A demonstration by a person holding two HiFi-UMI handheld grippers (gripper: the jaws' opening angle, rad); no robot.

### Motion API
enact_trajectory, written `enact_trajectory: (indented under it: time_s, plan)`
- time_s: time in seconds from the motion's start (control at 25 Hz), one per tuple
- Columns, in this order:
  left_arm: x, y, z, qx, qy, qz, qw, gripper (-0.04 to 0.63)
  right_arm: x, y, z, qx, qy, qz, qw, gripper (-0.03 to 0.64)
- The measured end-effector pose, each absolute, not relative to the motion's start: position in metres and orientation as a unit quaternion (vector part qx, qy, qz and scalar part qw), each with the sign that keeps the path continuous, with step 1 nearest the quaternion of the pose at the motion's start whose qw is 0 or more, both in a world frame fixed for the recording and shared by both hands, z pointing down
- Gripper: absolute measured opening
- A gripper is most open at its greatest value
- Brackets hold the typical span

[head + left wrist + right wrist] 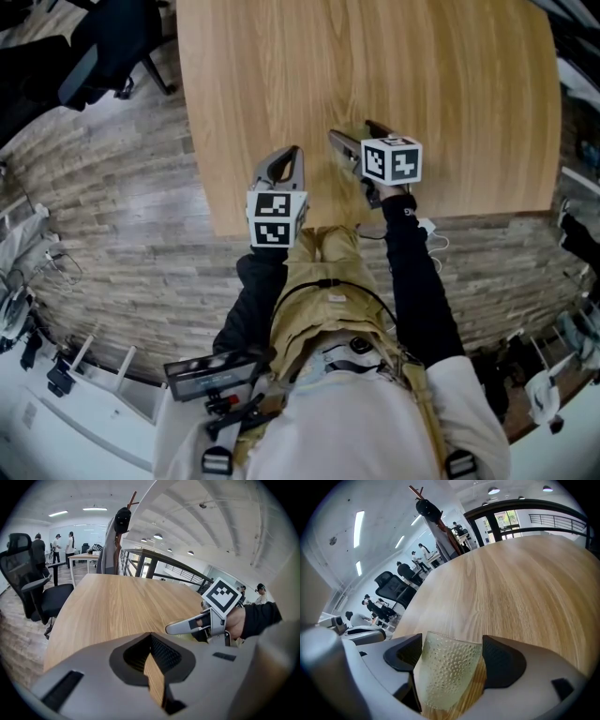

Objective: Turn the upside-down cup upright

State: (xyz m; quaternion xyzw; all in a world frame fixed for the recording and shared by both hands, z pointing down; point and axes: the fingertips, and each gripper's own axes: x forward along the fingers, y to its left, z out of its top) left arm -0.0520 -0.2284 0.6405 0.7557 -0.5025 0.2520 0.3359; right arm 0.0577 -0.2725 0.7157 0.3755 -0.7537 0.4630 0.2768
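Dimpled cup [447, 674] sitting between spread jaws of right gripper [452, 657], not yet pinched; better to centre, squeeze gently, lift before rotating. Left gripper [151, 656] pressed together, empty, alongside.

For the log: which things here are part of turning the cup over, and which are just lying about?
Part of the job:
cup, between the open right tongs
table under it

Just about:
left tongs, shut and empty
office chair
coat on a stand
people far off
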Motion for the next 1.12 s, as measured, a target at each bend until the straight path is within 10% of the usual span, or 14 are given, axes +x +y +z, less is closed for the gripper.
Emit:
enact_trajectory:
  time_s: [0.84, 1.0, 1.12]
  plan:
    - [-0.076, -0.255, 0.594, 0.767, -0.550, 0.184, 0.274, 0.002, 0.076, -0.314, 0.594, 0.471, -0.827, 0.241, 0.187, 0.385]
    - [-0.091, -0.264, 0.539, 0.771, -0.582, 0.132, 0.223, 0.002, 0.088, -0.308, 0.522, 0.505, -0.835, 0.158, 0.152, 0.063]
    - [-0.101, -0.266, 0.488, 0.772, -0.600, 0.102, 0.185, 0.002, 0.090, -0.297, 0.464, 0.513, -0.842, 0.120, 0.118, 0.021]
